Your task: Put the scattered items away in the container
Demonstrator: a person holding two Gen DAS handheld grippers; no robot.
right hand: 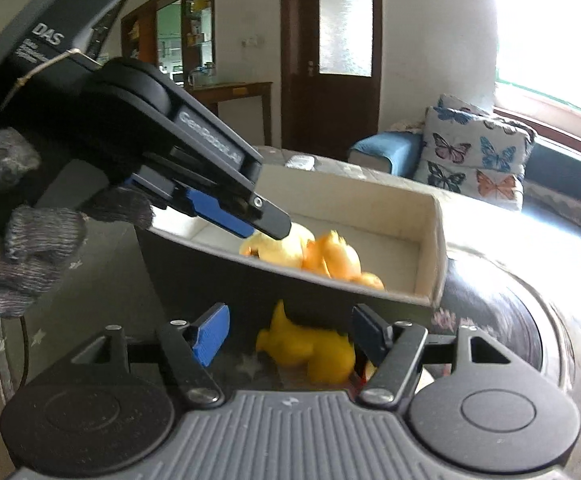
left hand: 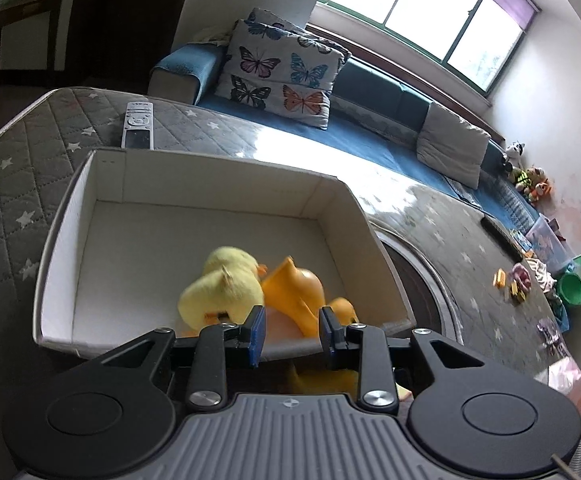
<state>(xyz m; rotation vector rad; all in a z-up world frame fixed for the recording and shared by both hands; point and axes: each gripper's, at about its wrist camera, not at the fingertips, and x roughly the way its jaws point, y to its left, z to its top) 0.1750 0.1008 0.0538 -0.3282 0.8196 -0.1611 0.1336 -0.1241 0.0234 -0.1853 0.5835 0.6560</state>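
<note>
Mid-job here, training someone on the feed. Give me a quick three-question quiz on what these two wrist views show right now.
1. True or false: the white box already holds toys.
2. Which item lies outside the box, between the right gripper fingers?
A. a yellow toy
B. the remote control
C. the butterfly cushion
3. Fill in: the left gripper is poised over the box's ____ edge.

Key
1. True: a plush duck and an orange toy lie inside.
2. A. The jaws are open around it, not closed.
3. Near. Its jaws are open, holding nothing.
</note>
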